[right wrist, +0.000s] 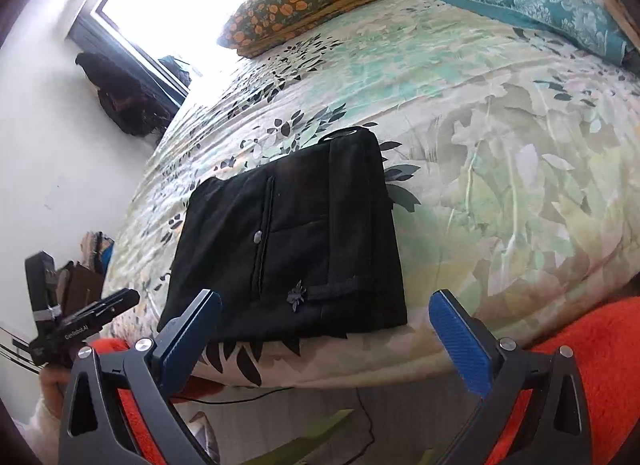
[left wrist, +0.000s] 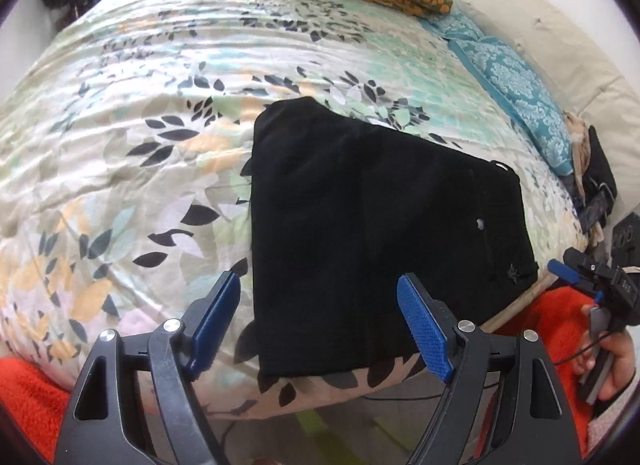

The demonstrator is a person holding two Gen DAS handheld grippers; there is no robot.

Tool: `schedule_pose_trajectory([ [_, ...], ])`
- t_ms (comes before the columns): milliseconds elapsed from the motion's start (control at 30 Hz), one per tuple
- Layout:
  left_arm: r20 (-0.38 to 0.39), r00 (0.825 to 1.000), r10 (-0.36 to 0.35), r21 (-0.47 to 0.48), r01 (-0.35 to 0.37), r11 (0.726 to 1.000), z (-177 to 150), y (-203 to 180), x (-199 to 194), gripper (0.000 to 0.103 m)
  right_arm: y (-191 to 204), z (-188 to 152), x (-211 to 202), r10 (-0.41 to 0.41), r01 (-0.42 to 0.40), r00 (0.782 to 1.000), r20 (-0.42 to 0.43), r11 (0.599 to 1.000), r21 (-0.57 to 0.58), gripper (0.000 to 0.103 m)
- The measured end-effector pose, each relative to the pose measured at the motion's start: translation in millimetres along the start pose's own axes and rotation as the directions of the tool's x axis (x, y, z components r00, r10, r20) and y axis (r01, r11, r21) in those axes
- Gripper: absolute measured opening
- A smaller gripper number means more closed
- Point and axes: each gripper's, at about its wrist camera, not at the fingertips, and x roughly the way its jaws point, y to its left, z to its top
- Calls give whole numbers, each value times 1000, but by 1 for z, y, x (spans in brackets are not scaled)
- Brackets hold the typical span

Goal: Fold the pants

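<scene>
One folded pants bundle on the bedspread; both grippers, left gripper and right gripper, gape wide, empty.

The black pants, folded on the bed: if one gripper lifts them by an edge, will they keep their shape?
Probably not. The black pants are soft cloth in loose stacked layers, so they would likely droop and unfold. They seem light. On the quilted bedspread, a push would probably bunch them rather than slide them.
</scene>
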Motion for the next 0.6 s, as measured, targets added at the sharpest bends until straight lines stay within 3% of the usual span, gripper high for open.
schedule_pose_trajectory([
  [167, -92, 994, -61, -64, 56, 996, 20, 34, 43, 83, -27, 29, 60, 98, -92, 977, -190, 995, 38, 103],
  [267, -119, 990, -80, -57, 73, 996, 19, 37, 58, 83, -21, 26, 86, 84, -94, 962, -261, 995, -26, 103],
  [367, -142, 974, -176, -79, 166, 983, 15, 36, 72, 84, -18, 22, 92, 90, -109, 967, -240, 992, -66, 103],
  [467, -131, 964, -231, -109, 217, 970, 14, 33, 82, 91, -19, 21, 95, 218, -222, 940, -261, 975, 15, 103],
  [500, -133, 965, -225, -102, 212, 972, 15, 30, 84, 92, -17, 19, 99, 238, -243, 931, -277, 970, 16, 99],
  [600, -142, 961, -235, -62, 228, 972, 15, 18, 86, 90, -10, 13, 102, 172, -195, 941, -291, 980, -49, 82],
])
